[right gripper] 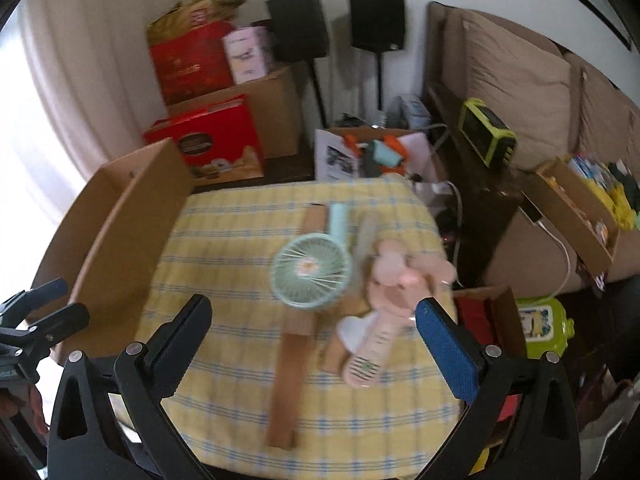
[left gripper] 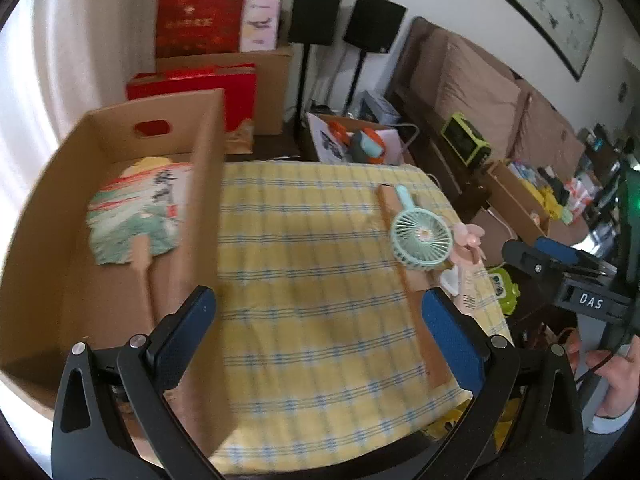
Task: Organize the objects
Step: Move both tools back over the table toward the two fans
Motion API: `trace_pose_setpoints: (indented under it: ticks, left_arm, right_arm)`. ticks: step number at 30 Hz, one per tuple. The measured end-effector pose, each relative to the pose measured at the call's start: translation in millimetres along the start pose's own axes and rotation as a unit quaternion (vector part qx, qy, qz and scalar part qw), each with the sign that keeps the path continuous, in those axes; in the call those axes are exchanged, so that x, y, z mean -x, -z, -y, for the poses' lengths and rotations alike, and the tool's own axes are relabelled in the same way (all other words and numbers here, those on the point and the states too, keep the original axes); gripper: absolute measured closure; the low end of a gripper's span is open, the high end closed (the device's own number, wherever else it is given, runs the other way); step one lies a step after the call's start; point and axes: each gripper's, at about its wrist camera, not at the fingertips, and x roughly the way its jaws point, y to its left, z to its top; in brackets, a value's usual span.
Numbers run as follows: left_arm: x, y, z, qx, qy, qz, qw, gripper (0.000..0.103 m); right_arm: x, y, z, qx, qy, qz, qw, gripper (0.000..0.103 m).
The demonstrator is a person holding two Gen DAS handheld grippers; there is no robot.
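A cardboard box stands on the left of the yellow checked tablecloth; a paper hand fan lies inside it. A mint handheld fan and a pink handheld fan lie on cardboard strips at the table's right. My left gripper is open and empty, next to the box's right wall. My right gripper is open and empty, above the table in front of the two fans. The right gripper also shows in the left wrist view.
Red gift boxes and a large carton stand behind the table. Two black speakers stand by the wall. A brown sofa runs along the right, with a green device and open boxes nearby. A green toy sits low right.
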Motion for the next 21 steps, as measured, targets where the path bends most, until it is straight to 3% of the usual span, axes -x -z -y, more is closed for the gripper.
trace_pose_setpoints:
  ticks: [11, 16, 21]
  left_arm:
    - [-64, -13, 52, -0.021, 0.036, -0.035, 0.9985, 0.000]
    - [-100, -27, 69, -0.017, 0.068, -0.061, 0.9957, 0.000]
    - [-131, -37, 89, -0.037, 0.067, -0.067, 0.9948, 0.000]
  right_arm:
    - [-31, 23, 48, -0.030, 0.031, -0.033, 0.999, 0.000]
    - [-45, 28, 75, -0.072, 0.020, -0.051, 0.996, 0.008]
    - [-47, 21, 96, -0.091, 0.039, -0.047, 0.994, 0.008]
